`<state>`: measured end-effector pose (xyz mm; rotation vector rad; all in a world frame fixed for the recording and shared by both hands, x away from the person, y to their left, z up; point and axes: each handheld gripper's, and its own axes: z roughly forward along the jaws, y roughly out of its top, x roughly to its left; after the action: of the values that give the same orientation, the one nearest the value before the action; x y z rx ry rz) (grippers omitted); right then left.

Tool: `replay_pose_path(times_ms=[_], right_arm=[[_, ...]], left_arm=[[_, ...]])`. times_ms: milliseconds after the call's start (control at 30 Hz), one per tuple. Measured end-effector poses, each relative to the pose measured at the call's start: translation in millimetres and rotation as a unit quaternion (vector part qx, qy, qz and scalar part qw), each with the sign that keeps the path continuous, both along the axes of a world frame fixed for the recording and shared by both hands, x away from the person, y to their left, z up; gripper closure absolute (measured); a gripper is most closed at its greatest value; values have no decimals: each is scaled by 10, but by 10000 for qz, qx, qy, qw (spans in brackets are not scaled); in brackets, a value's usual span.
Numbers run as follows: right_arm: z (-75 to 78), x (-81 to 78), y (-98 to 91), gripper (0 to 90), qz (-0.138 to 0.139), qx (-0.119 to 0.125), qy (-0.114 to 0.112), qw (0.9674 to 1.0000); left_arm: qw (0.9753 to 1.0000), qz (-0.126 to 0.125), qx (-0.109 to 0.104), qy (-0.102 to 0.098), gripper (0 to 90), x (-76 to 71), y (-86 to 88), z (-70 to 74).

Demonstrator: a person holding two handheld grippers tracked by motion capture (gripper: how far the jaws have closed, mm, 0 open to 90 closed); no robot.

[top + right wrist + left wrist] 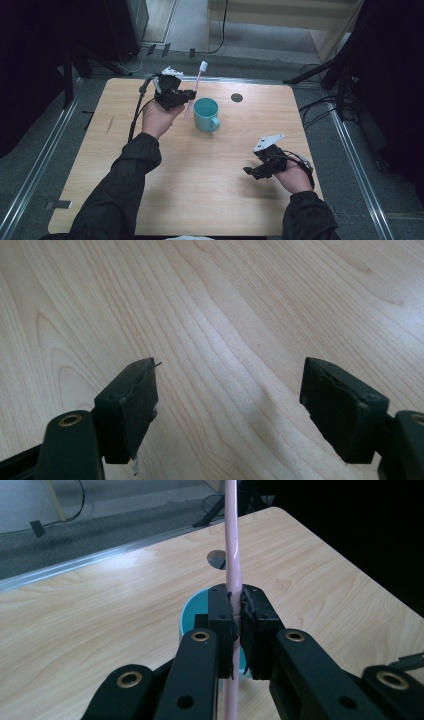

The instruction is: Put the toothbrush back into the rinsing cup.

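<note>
In the high view, the left gripper (186, 97) is raised over the far left part of the wooden table (150, 200), clenched on the pink handle of a toothbrush (197, 82). The toothbrush stands nearly upright, its white head above the gripper and its lower end reaching below the jaws. Just to the right of this gripper, close beside the lower end of the handle, stands a teal mug (206, 114) with its handle turned toward the person. Beyond the mug lies a dark round hole (237, 97) in the tabletop. The right gripper (250, 171) is held low over the near right part of the table, well apart from the mug, with its jaws spread and nothing between them.

In the left gripper view, the two black pads (220, 615) press on the toothbrush (232, 545) from both sides; the pink handle runs straight up past them. The mug's (187, 617) teal rim shows right behind and below the jaws, with the hole (216, 558) farther off.

In the right gripper view, the right gripper (230, 390) stands released, its jaws wide apart over bare table (225, 300).
</note>
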<state>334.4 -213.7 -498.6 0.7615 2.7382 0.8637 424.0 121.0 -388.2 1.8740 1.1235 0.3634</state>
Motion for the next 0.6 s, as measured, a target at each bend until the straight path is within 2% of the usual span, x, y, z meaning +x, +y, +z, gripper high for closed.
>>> replay_pose_path(times_ms=[200,600], right_arm=[[0,3,-3,230,-6,-6,-5,10000],[4,10,-8,230,-27,27,6,10000]], left_arm=[[9997,-44,-217,-36,841,82,-85,23],[9999,-48,29,-100,841,303,-349,12]])
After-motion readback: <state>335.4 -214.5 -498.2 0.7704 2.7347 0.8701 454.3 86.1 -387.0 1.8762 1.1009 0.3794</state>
